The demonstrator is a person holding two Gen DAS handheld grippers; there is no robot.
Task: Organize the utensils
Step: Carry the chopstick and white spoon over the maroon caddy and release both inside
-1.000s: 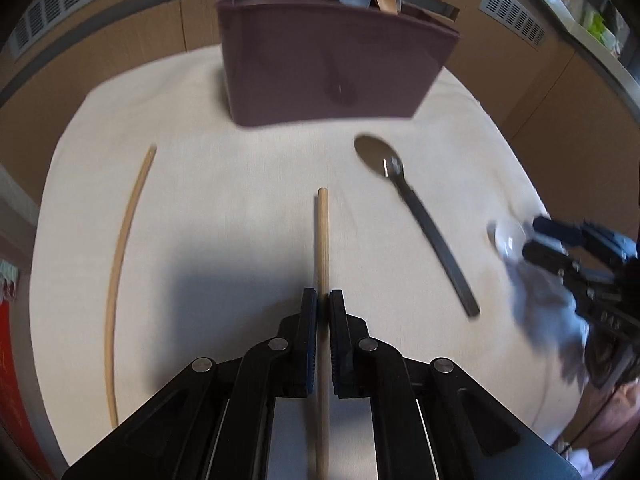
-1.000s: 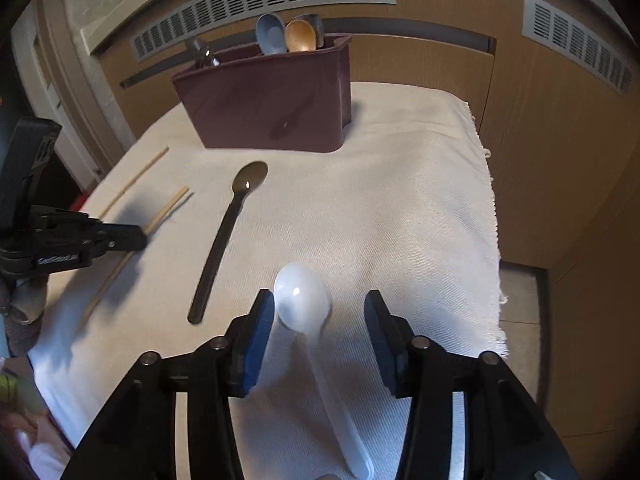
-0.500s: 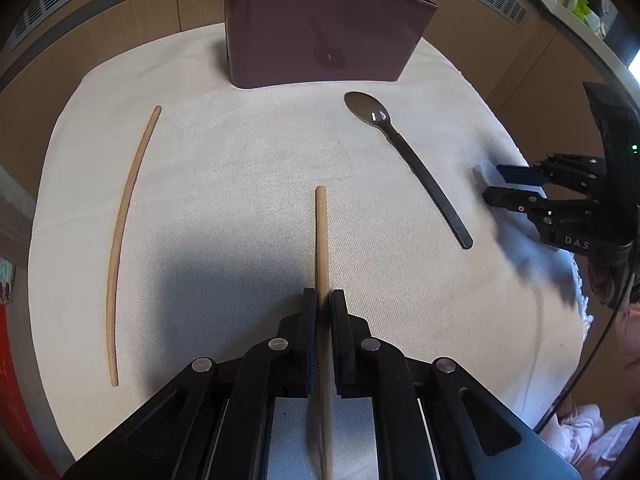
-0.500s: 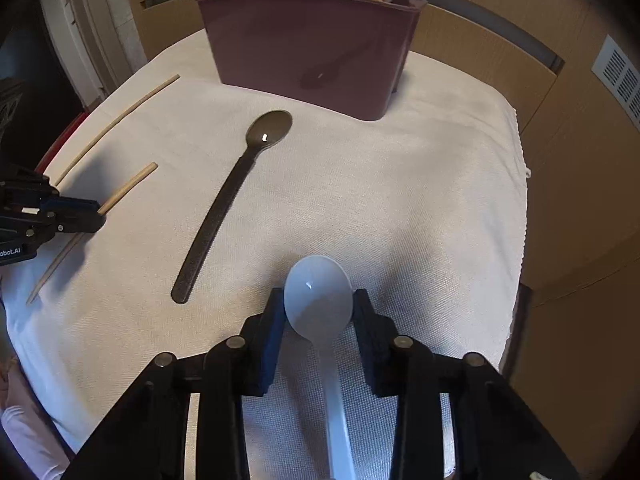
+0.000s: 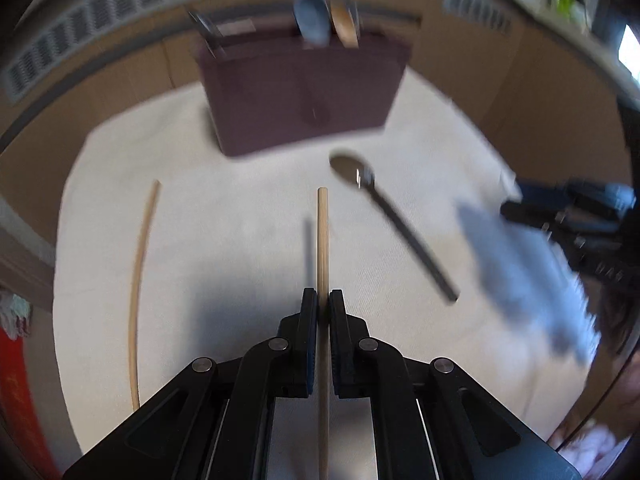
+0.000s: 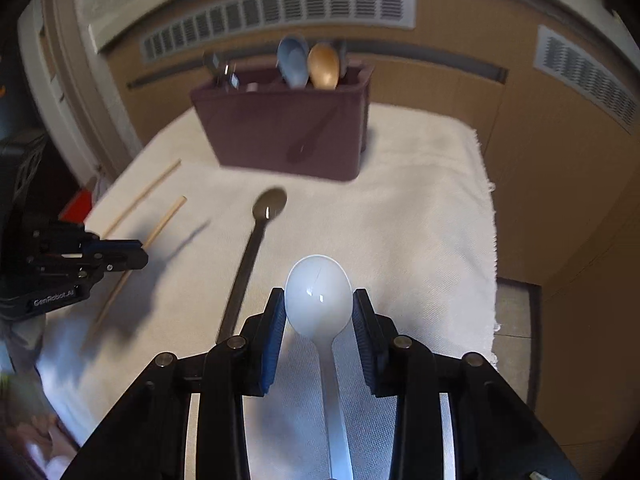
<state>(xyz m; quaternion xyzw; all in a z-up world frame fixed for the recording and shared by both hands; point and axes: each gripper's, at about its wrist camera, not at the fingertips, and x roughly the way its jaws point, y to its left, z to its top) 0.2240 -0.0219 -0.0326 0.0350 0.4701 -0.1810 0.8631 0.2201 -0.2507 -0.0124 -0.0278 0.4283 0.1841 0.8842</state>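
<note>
**Daylit, blurred, fisheye-warped**

We see soft daylight w/ dark shadows on the white cloth (image 5: 248,248) under both tools. Motion blur smears the maroon caddy (image 5: 304,96) & bkgd; nearer gripper parts stay sharp. Small glare on the white spoon (image 6: 318,294). Edges bend hard, corners vignette black.

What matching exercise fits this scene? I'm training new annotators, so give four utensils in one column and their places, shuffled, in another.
Things:
1. white plastic spoon
2. dark metal spoon
3. held wooden chopstick
4. light blue spoon

Places:
A. standing in the maroon utensil holder
B. between the right gripper fingers
C. lying free on the white cloth
D. clamped in the left gripper

Pairs: 1-B, 2-C, 3-D, 4-A
</note>
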